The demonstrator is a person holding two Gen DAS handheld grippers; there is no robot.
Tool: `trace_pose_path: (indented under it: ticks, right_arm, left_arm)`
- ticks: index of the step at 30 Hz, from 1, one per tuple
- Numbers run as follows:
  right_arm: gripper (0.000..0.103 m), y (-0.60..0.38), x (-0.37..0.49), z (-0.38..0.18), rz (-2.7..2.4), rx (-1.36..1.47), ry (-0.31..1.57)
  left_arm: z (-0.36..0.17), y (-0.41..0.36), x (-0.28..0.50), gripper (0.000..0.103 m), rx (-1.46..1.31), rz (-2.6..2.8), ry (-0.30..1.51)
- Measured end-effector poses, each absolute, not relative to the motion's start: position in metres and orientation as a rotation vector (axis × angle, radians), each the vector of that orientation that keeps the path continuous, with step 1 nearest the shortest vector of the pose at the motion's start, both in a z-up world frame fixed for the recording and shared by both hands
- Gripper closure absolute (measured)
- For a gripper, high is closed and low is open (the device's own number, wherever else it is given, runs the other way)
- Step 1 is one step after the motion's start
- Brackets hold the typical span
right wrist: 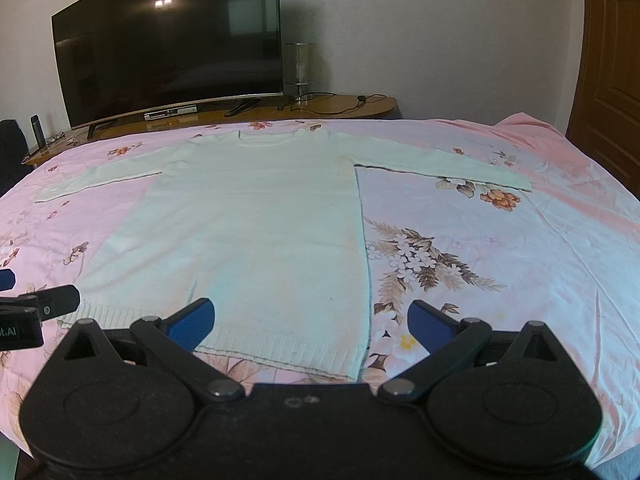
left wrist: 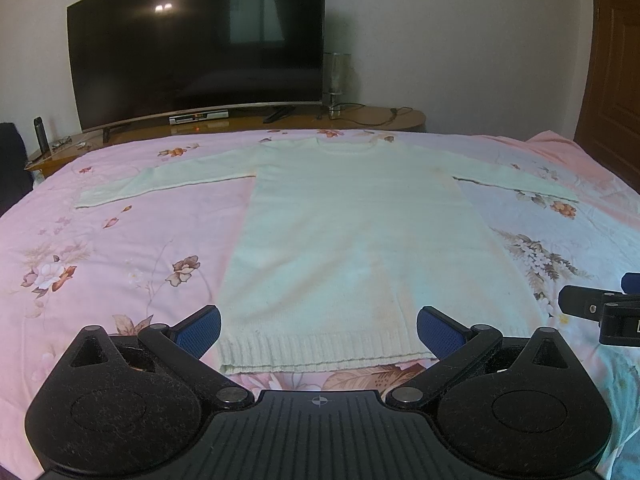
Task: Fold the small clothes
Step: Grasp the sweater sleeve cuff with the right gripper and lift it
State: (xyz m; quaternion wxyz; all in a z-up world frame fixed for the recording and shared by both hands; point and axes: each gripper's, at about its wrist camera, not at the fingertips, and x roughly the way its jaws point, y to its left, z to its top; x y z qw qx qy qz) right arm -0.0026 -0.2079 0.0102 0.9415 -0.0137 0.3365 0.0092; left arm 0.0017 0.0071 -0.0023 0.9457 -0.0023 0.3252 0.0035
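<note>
- A pale knitted sweater (left wrist: 352, 240) lies flat and face up on a bed covered by a pink floral sheet (left wrist: 100, 248). Its neckline is at twelve o'clock, its ribbed hem at six o'clock, and its sleeves stretch out toward nine and three o'clock.
- The left gripper (left wrist: 319, 330) hovers just above the hem, blue-padded jaws spread wide and holding nothing.
- The right gripper (right wrist: 311, 320) hovers over the hem's right corner, jaws equally wide and empty. The sweater's right side edge runs between its fingers.
- No fold appears to have been made yet, so the work looks to be at its start.
- To do the first fold well, each gripper should probably pinch both knit layers together at a sleeve cuff or hem corner. Then lift only slightly and carry the cloth across evenly, so the body stays smooth.
- Knit fabric stretches, so dragging could skew it.
- No basket, box or drawer is visible. Beyond the bed at twelve o'clock stands a wooden stand (left wrist: 360, 118) bearing a dark television (left wrist: 192, 44).
</note>
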Motion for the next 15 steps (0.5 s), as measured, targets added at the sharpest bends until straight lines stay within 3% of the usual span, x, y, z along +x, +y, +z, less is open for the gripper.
trace_pose_path:
  ticks: [15]
  right_arm:
    - [0.000, -0.235, 0.007, 0.007, -0.038, 0.038, 0.660]
  left_arm:
    - [0.006, 0.035, 0.026, 0.000, -0.116, 0.089, 0.628]
